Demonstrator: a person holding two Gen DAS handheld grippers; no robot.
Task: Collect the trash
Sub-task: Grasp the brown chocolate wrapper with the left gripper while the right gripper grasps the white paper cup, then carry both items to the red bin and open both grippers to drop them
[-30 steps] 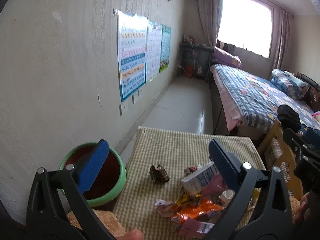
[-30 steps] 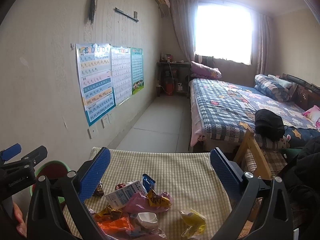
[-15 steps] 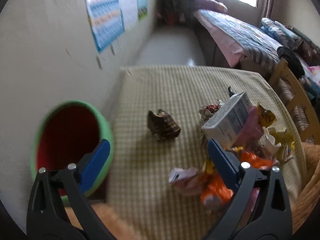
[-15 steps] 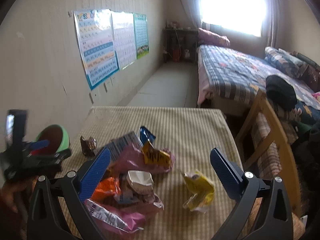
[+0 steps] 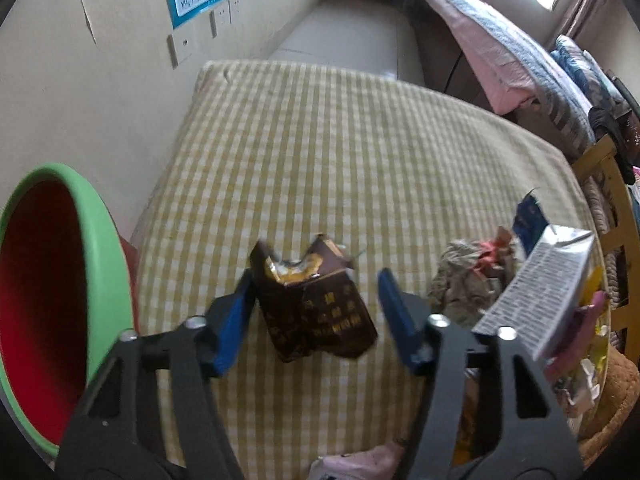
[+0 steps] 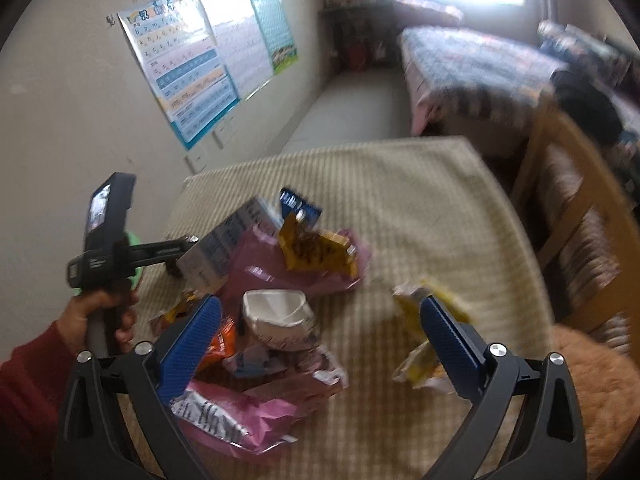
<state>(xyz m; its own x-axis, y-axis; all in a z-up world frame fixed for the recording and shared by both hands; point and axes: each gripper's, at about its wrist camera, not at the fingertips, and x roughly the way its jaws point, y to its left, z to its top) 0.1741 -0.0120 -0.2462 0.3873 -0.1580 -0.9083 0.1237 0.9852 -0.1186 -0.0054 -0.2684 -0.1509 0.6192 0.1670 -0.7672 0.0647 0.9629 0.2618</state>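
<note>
Covering the surface [image 5: 340,152] is a yellow checked cloth; a green-rimmed red bin [image 5: 52,300] stands at its left edge. Milk carton [image 5: 536,292] lies right of a crumpled brown wrapper [image 5: 320,312]. Left gripper [image 5: 316,308] jaws part-open, straddling that wrapper. Right gripper [image 6: 320,340] jaws wide, over a trash pile with a white cup [image 6: 276,320].

Right wrist view motion-blurred throughout; crumpled yellow wrapper [image 6: 420,344] smeared, print unreadable. Round green-rimmed red bin [image 5: 60,300] cut off by left edge of left view. Contact between blue pad of left tongs [image 5: 316,312] and torn brown foil packet [image 5: 316,312]: undetermined. White printed carton [image 5: 536,300] text too small.
</note>
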